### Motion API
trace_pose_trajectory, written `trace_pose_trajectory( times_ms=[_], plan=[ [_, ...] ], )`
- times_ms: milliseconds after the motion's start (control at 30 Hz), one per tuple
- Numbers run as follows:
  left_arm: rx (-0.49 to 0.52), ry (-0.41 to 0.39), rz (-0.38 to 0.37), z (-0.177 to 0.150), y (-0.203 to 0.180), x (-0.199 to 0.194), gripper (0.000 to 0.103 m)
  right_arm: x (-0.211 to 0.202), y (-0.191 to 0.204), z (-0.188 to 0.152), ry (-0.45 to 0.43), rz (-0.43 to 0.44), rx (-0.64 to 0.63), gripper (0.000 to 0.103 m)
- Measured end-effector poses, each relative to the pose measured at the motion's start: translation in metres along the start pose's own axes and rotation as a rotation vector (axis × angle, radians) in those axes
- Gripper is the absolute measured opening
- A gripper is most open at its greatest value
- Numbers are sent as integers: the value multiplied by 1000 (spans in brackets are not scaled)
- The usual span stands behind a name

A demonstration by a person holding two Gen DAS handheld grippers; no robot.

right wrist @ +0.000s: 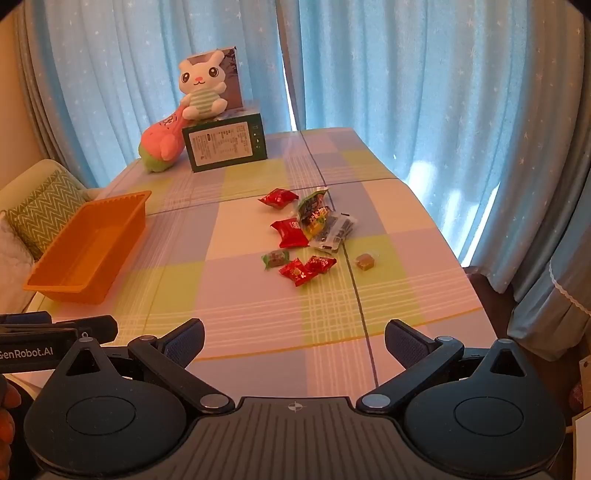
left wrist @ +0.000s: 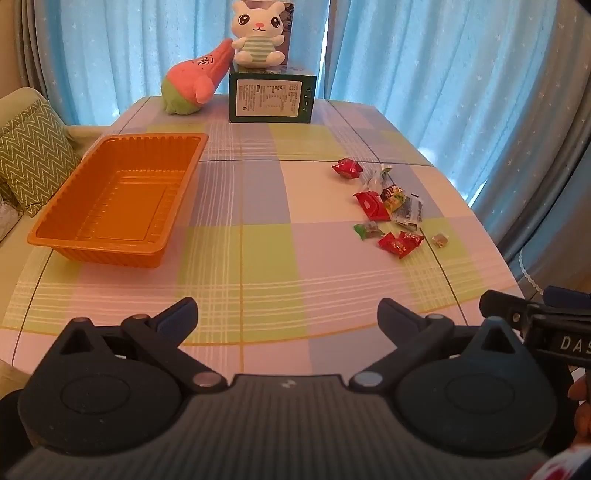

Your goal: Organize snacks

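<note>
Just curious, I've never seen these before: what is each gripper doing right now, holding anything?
Left gripper: open, holding nothing, above the table.
Right gripper: open, holding nothing; the snacks lie untouched ahead.

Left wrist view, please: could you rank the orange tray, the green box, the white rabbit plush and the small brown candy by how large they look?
1. orange tray, clearly largest, though also nearest the camera.
2. green box.
3. white rabbit plush, close to the box in size, so that order is unsure.
4. small brown candy, by far the smallest.
</note>
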State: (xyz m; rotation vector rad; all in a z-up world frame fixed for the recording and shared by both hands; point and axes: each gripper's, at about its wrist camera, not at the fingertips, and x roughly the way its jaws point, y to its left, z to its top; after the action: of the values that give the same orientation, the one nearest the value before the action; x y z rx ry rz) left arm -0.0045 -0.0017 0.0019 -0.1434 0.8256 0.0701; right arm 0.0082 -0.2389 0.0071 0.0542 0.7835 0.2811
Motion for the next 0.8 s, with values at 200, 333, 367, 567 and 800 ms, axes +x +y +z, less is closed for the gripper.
trace_pose_trajectory(
  times_ms=[200,333,367,567,800],
  plan=[
    [1,-1,0,-1,0,0,103,0,1,1,1,-2,1,103],
    [0,-1,0,0,0,-1,103,0,-1,-1,2,-3,1,103],
    [1,-1,-1,0,0,-1,103,0,-1,0,3,-3,1,103],
    [0,1,-2,1,0,-1,103,0,-2,0,3,-4,2,103],
    [-4,-1,-2,2,-1,-1,103,1,-1,0,3,-3,2,103]
  ],
)
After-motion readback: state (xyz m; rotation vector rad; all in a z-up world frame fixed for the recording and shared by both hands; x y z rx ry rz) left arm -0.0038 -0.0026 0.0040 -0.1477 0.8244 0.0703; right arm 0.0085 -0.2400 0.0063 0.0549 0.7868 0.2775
